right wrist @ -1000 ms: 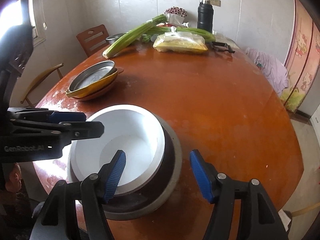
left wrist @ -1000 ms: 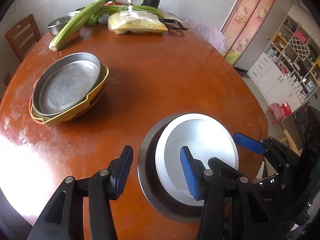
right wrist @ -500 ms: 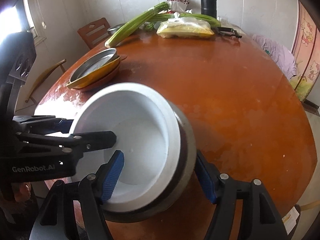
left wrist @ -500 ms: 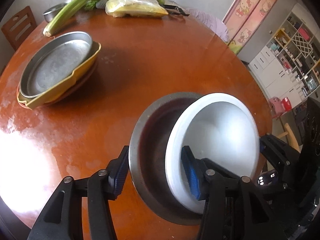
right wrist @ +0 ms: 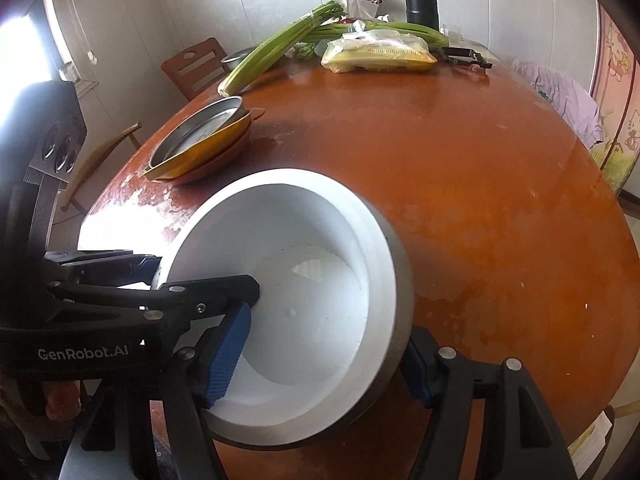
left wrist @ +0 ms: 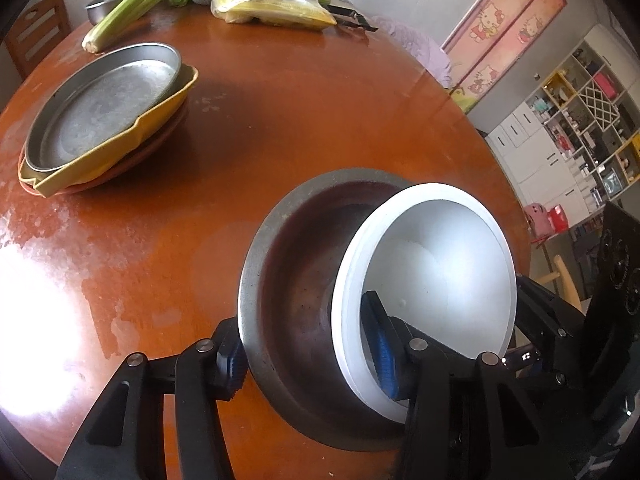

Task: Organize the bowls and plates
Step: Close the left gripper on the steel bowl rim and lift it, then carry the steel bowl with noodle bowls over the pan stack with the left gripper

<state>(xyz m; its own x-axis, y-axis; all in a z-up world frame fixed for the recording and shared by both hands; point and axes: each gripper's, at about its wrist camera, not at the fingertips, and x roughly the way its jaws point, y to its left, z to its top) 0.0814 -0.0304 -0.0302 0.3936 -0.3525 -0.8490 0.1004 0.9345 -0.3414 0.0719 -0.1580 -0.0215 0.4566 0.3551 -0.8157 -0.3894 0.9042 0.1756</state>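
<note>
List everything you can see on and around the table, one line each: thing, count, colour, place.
white bowl: 1, white, nested in steel bowl
steel bowl: 1, grey, tilted, near edge
plate stack: 3, steel on yellow on orange, table's left
celery: 1 bunch, green, far edge
bag: 1, yellow, far edge
flask: 1, black, far edge
chair: 1, brown, behind table
table: 1, reddish-brown
left gripper: black, blue pads, closing across both bowls' walls
right gripper: same, clamping both bowls

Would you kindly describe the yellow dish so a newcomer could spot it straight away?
Find the round wooden table, then the dish stack near the celery. The yellow dish sits mid-stack, under a metal pan and over an orange plate; only it has notched corners.
</note>
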